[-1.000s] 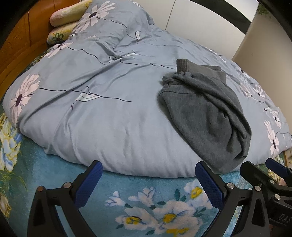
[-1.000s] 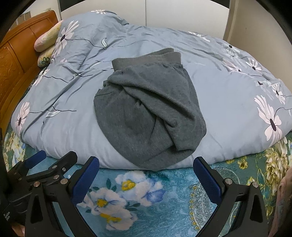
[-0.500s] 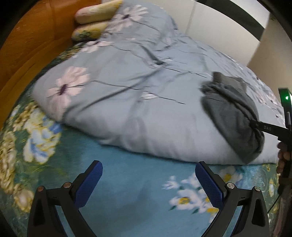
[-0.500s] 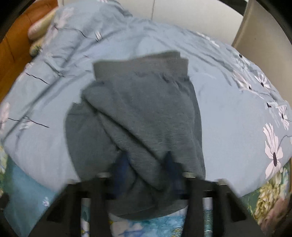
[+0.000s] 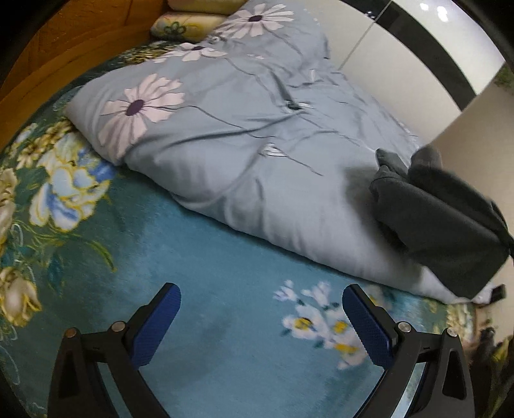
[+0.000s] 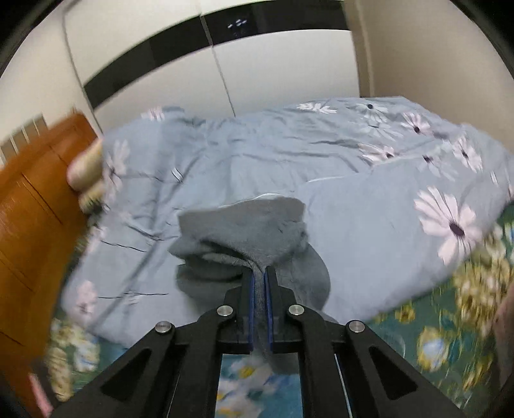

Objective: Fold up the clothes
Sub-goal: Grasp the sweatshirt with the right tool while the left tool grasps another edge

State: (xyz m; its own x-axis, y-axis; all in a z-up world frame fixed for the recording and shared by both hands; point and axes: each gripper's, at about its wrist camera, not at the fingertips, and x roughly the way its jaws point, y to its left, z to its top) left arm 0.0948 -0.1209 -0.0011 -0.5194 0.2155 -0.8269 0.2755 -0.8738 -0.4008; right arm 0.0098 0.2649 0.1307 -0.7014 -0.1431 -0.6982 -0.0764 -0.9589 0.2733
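A dark grey knitted garment (image 6: 244, 238) lies crumpled on the blue-grey flowered quilt (image 6: 337, 180). My right gripper (image 6: 258, 276) is shut on a fold of its near edge and lifts that fold off the quilt. In the left wrist view the garment (image 5: 443, 218) shows at the right edge, partly raised. My left gripper (image 5: 260, 308) is open and empty over the teal flowered bedsheet (image 5: 208, 257), well left of the garment.
An orange wooden headboard (image 6: 29, 209) stands at the left with pillows (image 5: 189, 22) against it. White wardrobe doors with a black band (image 6: 225, 41) rise behind the bed. A beige wall (image 5: 475, 128) stands at the right.
My right gripper moved in, shut on the garment's near edge and lifted it. My left gripper swung left and away, staying open over the bedsheet.
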